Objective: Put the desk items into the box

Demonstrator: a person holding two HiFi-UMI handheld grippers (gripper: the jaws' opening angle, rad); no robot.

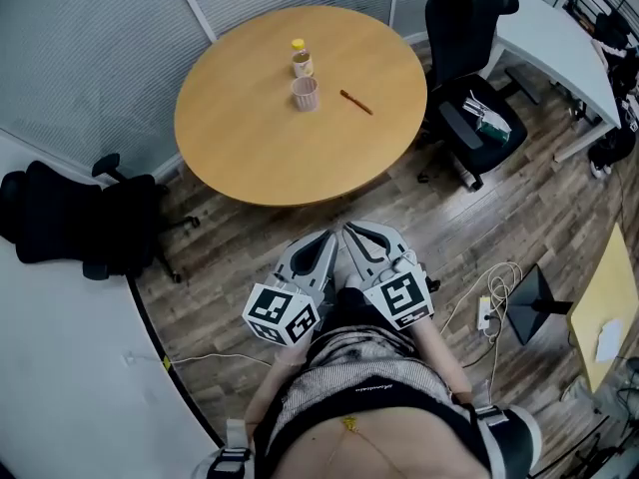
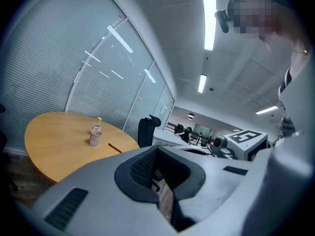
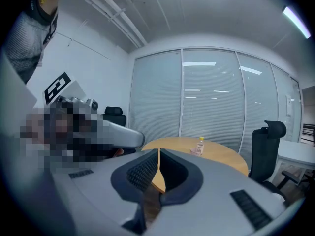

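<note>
Looking down from the head view, both grippers sit low in the middle of the frame, side by side right in front of the person's torso, tips aimed up the frame toward the table (image 1: pixel 250 128). The left gripper (image 1: pixel 325 238) is on the left and the right gripper (image 1: pixel 352 232) is just beside it, tips close together. Both tongs are pinched narrow, jaws together and nothing in them. Each gripper view shows the 2 dark pads meeting at the tip, with only a sliver of background showing through lower down.

The desk items are all on that round wooden table in the upper middle of the frame, well apart from the grippers. There are 3. The first is a small bottle (image 1: pixel 302 60) with a yellow cap. A pinkish ribbed cup (image 1: pixel 306 94) stands just below it in the frame. A brown pen (image 1: pixel 356 102) lies flat a bit to the right of the cup.

A black chair (image 1: pixel 469 28) stands at the upper right, beside the table, with some clutter (image 1: pixel 486 118) on its seat. Another black chair (image 1: pixel 70 223) is at the left edge. A white desk (image 1: pixel 559 48) fills the top right corner, and white cables (image 1: pixel 504 282) plus a power strip (image 1: pixel 486 312) lie on the wood floor (image 1: pixel 250 238) at the lower right.
</note>
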